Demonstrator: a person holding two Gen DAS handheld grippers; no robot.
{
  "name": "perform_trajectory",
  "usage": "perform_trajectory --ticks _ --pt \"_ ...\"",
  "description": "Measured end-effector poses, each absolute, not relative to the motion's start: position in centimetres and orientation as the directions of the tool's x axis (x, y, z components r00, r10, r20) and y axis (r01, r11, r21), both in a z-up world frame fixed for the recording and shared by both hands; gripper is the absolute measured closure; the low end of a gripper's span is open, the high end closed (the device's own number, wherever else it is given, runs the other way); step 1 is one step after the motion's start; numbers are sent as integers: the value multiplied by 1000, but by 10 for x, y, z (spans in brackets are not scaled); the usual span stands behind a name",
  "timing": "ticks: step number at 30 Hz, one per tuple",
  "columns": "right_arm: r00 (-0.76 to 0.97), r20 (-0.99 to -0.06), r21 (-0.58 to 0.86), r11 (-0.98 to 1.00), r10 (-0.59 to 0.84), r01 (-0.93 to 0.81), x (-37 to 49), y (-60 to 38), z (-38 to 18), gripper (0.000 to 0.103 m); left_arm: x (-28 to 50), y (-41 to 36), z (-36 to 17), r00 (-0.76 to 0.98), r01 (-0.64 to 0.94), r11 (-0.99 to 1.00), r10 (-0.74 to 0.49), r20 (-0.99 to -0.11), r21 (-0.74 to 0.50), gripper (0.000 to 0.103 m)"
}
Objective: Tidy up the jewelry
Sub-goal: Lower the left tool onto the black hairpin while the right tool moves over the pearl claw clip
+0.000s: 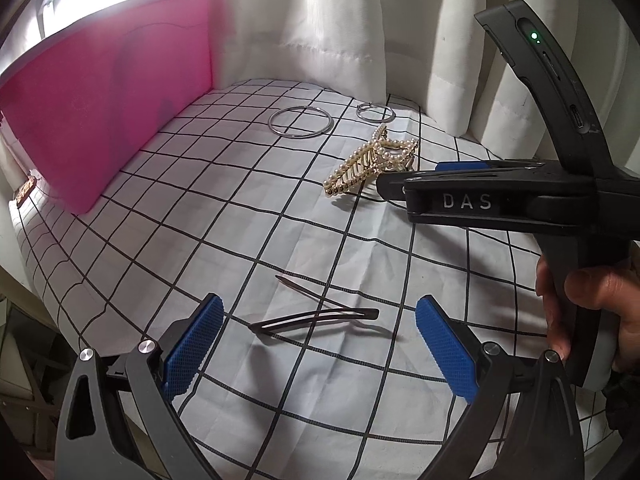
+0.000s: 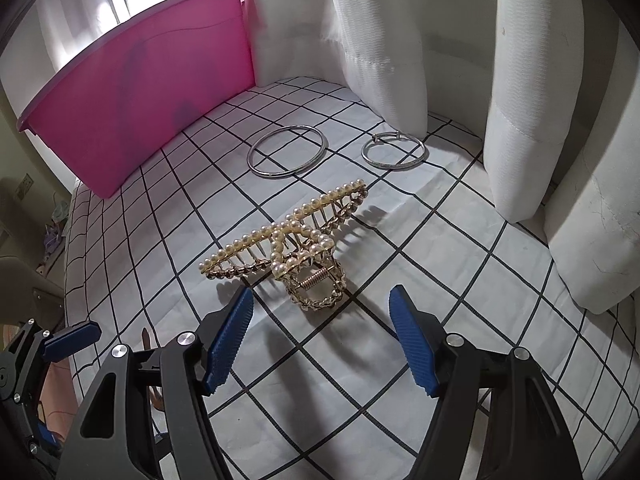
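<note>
Right tool (image 2: 320,342) spread apart, low before pearl hair claw (image 2: 292,248); left tool (image 1: 318,346) spread apart over dark hair clip (image 1: 316,318); two rings (image 2: 286,156) beyond.

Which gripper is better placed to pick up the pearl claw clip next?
Right. The right gripper is open and faces the clip directly, close in front. The left gripper is open over the dark hairpins, farther from the clip.

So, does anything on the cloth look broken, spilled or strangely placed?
Nothing looks damaged or spilled. The pearl hair claw, two silver bangles and dark hair clips lie loose on the checked cloth, outside the pink bin.
</note>
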State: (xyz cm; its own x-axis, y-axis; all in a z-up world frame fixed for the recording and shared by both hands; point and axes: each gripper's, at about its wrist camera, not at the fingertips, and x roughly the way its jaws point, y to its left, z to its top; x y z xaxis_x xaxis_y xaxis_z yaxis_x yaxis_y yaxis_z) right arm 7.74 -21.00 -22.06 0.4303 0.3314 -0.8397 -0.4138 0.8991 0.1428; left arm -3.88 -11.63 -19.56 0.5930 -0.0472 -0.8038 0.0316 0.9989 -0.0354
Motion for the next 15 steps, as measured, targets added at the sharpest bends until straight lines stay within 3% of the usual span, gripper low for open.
perform_trajectory --ticks 15 --pt "452 -824 85 863 342 -499 90 -201 -229 36 -33 -124 -208 601 -9 999 -35 -799 -51 8"
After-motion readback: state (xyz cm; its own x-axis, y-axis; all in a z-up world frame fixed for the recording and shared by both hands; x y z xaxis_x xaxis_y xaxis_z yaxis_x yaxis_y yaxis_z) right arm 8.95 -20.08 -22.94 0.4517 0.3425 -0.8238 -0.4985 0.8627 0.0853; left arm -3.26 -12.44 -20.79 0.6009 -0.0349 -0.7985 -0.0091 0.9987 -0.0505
